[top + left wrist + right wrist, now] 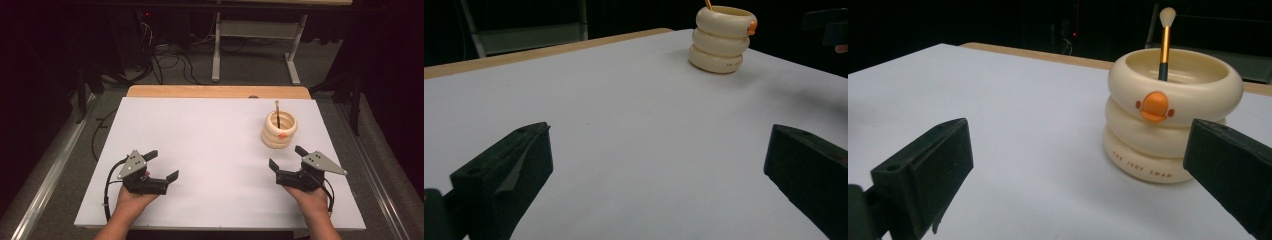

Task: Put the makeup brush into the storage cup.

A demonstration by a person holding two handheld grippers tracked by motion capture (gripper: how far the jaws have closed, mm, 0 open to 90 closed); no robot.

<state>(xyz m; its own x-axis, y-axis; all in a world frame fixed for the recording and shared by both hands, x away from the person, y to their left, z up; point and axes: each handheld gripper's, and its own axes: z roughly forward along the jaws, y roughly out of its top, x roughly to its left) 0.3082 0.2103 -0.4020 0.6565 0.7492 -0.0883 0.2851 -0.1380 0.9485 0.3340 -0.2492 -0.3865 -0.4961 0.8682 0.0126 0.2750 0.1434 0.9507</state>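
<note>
A cream ringed holder (pixel 279 129) with an orange duck bill stands at the right back of the white table; a thin brush (pixel 276 111) stands upright in it. The holder (pixel 1173 115) and its brush (pixel 1164 42) loom close ahead in the right gripper view, and the holder (pixel 722 38) sits far off in the left gripper view. My left gripper (pixel 161 165) rests open near the front left, with nothing between its jaws. Just in front of the holder, my right gripper (pixel 287 158) is open and apart from it.
The white table sheet (pixel 210 145) has a wooden edge (pixel 215 91) at the back. Beyond it stand a grey table frame (pixel 252 45) and cables on the floor. A metal rail (pixel 45 175) runs along the left.
</note>
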